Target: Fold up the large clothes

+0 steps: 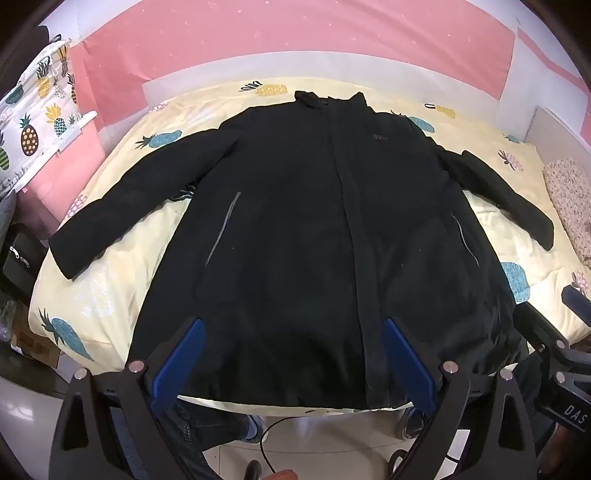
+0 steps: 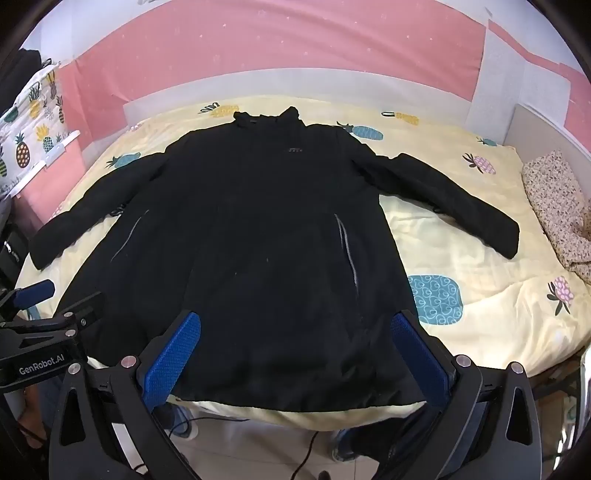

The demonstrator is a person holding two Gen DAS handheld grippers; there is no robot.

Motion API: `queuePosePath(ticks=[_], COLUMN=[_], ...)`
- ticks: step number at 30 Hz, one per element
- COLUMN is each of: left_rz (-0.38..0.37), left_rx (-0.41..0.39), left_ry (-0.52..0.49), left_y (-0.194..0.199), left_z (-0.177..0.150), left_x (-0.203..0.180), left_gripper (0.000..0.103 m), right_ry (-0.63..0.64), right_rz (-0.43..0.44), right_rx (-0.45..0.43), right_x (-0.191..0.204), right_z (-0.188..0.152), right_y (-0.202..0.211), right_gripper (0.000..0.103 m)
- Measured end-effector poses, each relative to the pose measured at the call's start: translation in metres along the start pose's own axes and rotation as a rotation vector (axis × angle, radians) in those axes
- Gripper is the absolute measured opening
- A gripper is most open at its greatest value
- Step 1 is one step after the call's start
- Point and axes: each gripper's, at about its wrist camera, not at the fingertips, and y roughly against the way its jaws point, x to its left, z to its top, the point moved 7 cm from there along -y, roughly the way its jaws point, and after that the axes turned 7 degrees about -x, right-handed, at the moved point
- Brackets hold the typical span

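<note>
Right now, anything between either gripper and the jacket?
Nothing visible. The black jacket lies spread flat on the bed, sleeves out. The left gripper and the right gripper both hang open over its hem, nothing between their fingers.

Black jacket [image 1: 295,221]; pale yellow pineapple-print quilt [image 1: 118,295]; pink wall [image 1: 258,33].

"GenRobot.AI" stands on the left claw [image 2: 35,293] body — "DAS" on the right claw [image 1: 576,301] body.

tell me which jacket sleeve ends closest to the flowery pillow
The sleeve on the picture's right. Its cuff stops just short of the flowery pillow, while the other sleeve reaches toward the bed's opposite edge.
</note>
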Motion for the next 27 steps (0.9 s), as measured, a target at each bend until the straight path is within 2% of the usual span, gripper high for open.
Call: queuePosePath(ticks=[8, 27], left_rz=[0.003, -0.004], left_rx=[0.006, 0.009], left_ry=[-0.009, -0.013], left_y=[-0.006, -0.002], left_z=[-0.011, -0.007], left_x=[-0.006, 0.002], left_gripper=[0.098, 0.098], right_ry=[0.0, -0.003], right_rz=[-0.005, 0.008], right_rx=[0.0, 0.001], right_x=[0.002, 0.006], right_z=[-0.002, -0.004], right_y=[-0.001, 0.0], right_gripper=[0.103, 0.103])
